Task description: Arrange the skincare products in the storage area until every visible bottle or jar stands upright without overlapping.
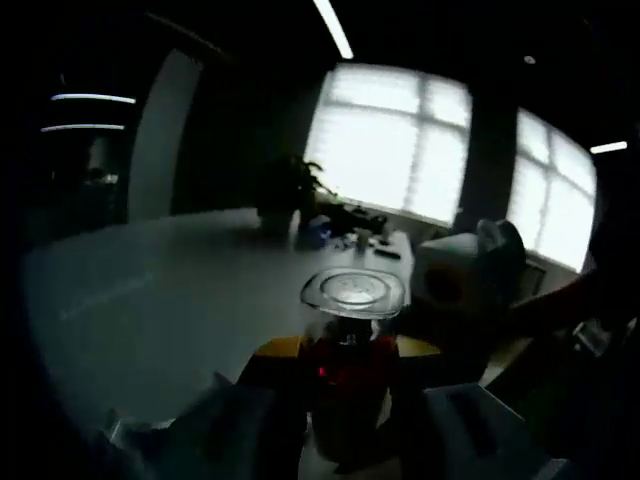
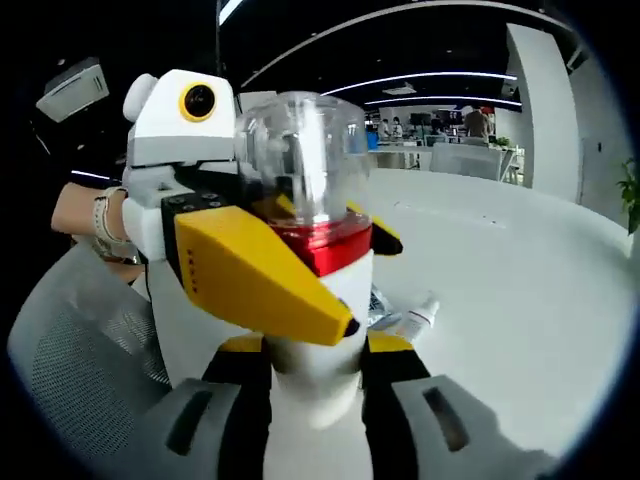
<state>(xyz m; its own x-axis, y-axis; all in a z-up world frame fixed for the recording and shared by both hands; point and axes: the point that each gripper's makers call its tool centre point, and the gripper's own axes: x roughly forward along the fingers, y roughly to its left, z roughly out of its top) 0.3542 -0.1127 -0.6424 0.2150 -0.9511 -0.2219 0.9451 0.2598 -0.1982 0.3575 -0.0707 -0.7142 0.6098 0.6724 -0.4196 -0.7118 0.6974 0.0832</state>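
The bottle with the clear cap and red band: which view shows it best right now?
The right gripper view: the bottle is bright and close, with its clear cap, red band and white body plain, and both grippers' yellow jaws clamp it. The left gripper view is dim; it shows the bottle from above, mostly its cap, between the jaws.

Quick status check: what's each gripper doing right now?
Left gripper: closed on the bottle, at its red band.
Right gripper: closed on the same bottle's white lower body.
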